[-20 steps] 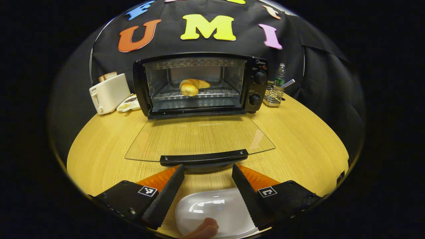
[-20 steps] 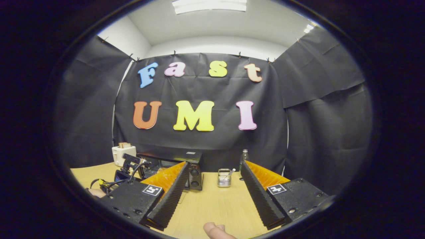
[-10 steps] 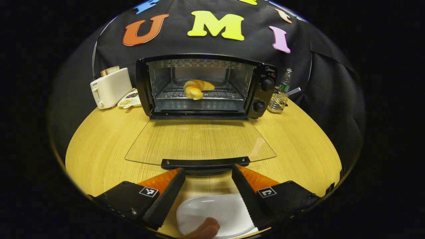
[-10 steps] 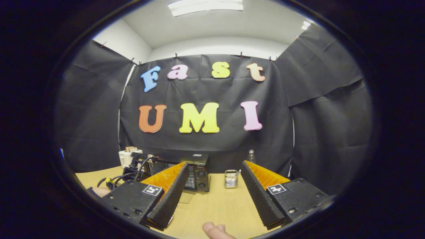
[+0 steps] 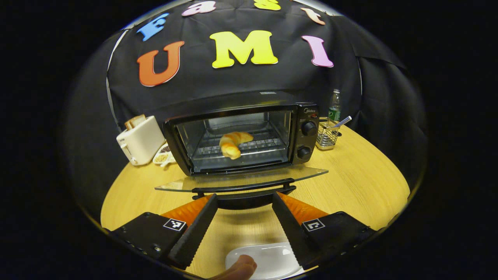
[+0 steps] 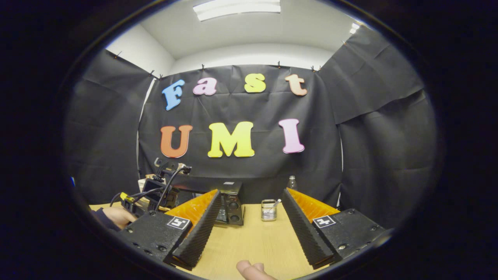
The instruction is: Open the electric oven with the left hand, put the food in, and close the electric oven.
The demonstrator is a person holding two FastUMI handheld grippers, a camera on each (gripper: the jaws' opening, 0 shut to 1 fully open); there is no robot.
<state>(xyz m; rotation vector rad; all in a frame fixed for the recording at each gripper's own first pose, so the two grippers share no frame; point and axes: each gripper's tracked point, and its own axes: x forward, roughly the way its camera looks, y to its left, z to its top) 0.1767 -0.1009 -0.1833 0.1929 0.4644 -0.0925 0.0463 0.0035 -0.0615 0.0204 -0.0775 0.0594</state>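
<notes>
The black electric oven stands at the back of the wooden table with a croissant on its rack. Its glass door is tilted partway up, and I see it nearly edge-on. The door's black handle sits just beyond the tips of my left gripper, which is open; I cannot tell whether the fingers touch it. An empty white plate lies below that gripper. My right gripper hangs open above the table, and the oven shows beyond it. The other gripper and the hand holding it show at its left.
A white toaster with bread and a small dish of grains stand left of the oven. A wire basket and a bottle stand to its right. The wooden table spreads in front.
The oven door, lying flat open a second ago, has swung partway up. My left gripper has moved with its handle. The right gripper has barely moved.
</notes>
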